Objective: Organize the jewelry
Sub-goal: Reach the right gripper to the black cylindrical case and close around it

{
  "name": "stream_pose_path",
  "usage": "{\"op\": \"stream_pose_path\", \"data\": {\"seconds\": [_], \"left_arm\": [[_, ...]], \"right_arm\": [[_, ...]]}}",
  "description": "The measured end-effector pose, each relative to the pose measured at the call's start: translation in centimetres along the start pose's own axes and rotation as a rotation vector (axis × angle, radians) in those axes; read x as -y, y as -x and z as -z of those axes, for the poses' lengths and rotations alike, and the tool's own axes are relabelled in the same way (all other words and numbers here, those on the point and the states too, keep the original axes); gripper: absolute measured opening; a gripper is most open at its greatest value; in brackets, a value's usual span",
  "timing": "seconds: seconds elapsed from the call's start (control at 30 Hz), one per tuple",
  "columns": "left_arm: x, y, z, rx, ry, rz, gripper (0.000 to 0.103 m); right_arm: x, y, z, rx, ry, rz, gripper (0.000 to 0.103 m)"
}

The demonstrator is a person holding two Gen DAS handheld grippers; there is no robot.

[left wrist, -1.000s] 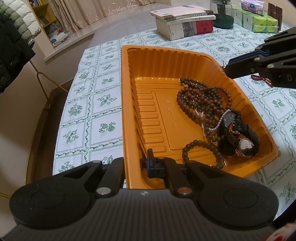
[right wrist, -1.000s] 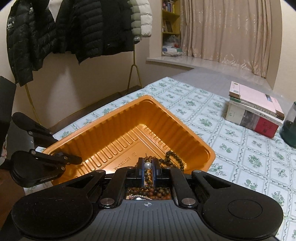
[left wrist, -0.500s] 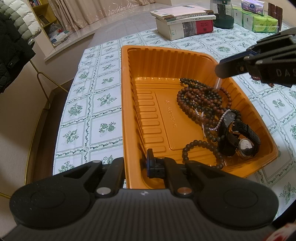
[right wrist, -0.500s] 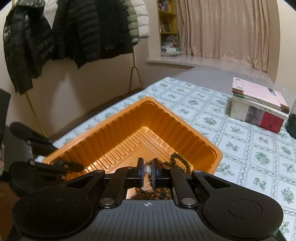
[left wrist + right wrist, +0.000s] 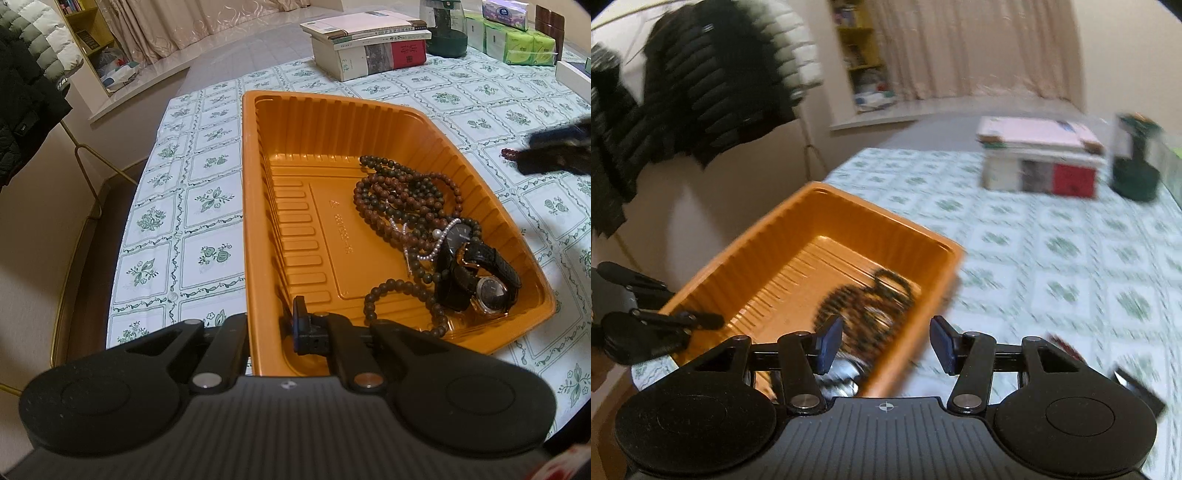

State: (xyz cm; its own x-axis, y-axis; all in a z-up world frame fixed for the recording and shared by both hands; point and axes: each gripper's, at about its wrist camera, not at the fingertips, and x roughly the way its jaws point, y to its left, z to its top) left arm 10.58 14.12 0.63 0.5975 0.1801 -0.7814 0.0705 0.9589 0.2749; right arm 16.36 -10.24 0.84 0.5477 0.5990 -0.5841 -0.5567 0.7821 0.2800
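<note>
- the tray sits on the table, near its left edge in the left wrist view.
- bead strands and watches lie in the tray's right half.
- a stack of books stands on the table behind the tray.
- a jar stands just right of the books.

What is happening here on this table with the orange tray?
A person with a gripper in each hand is sorting jewelry into the orange tray. The left gripper is shut on the tray's near wall, steadying it. Bead strands, a pearl string and two watches already lie inside. The right gripper is outside the tray, its jaws opening with nothing between them; a red bead string lies on the tablecloth.
</note>
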Motion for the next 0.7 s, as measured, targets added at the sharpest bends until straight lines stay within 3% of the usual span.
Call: {"op": "stream_pose_path", "data": {"seconds": [0.37,0.7], "left_arm": [[0.1,0.2,-0.1,0.002,0.003,-0.006,0.005],[0.3,0.3,-0.1,0.001,-0.001,-0.009,0.005]], "right_arm": [[8.3,6.2,6.0,-0.014,-0.193,0.232,0.053],[12.5,8.0,7.8,-0.02,-0.242,0.373,0.053]]}}
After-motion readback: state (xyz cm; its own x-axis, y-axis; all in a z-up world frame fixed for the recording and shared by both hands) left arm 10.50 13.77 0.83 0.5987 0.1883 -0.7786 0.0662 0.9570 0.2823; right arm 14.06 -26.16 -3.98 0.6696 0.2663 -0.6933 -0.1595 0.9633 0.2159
